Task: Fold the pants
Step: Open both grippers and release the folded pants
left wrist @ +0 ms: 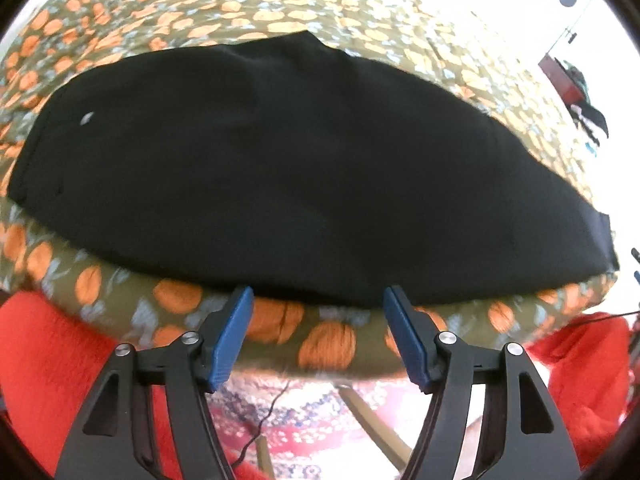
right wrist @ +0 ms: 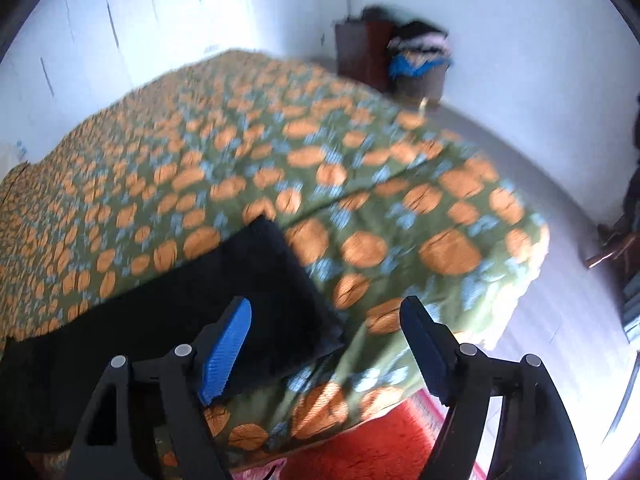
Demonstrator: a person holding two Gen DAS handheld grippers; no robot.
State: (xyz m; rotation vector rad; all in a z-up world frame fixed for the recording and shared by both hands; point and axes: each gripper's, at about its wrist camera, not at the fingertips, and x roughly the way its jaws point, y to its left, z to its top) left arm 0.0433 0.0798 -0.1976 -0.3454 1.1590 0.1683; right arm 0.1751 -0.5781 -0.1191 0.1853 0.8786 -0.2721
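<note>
Pants [left wrist: 280, 168]: black, folded into a long flat bundle, lying across a bed [left wrist: 280, 4] near its front edge. In the left wrist view the bundle spans almost the full width, its left end rounded, its right end squared off by the bed's right side. One small pale fleck shows on the cloth near the left end.

Bedspread [left wrist: 332, 344]: olive green, printed with orange rounds and pale blue leaves; covers the whole bed and hangs over the front edge below the pants.

Left gripper [left wrist: 318, 300]: black arms, blue pads [left wrist: 232, 340]. Jaws stand wide apart with nothing between them. The tips hover at the near edge of the pants, over the strip of bedspread just in front of it; no pad presses on cloth.

Red cloth [left wrist: 52, 364]: shows at lower left and lower right of the left wrist view, below the bed's edge.

Right gripper [right wrist: 326, 306]: same make, jaws wide apart and empty. The left pad [right wrist: 226, 352] sits over the squared end of the pants [right wrist: 240, 292], the right one over the bedspread beside it. This view is blurred, so whether the tips touch the cloth cannot be told.

Red rug [right wrist: 380, 448]: on the floor by the bed's corner.

Basket [right wrist: 420, 60]: against the far wall, heaped with clothes, beside a dark brown cabinet [right wrist: 358, 46].
</note>
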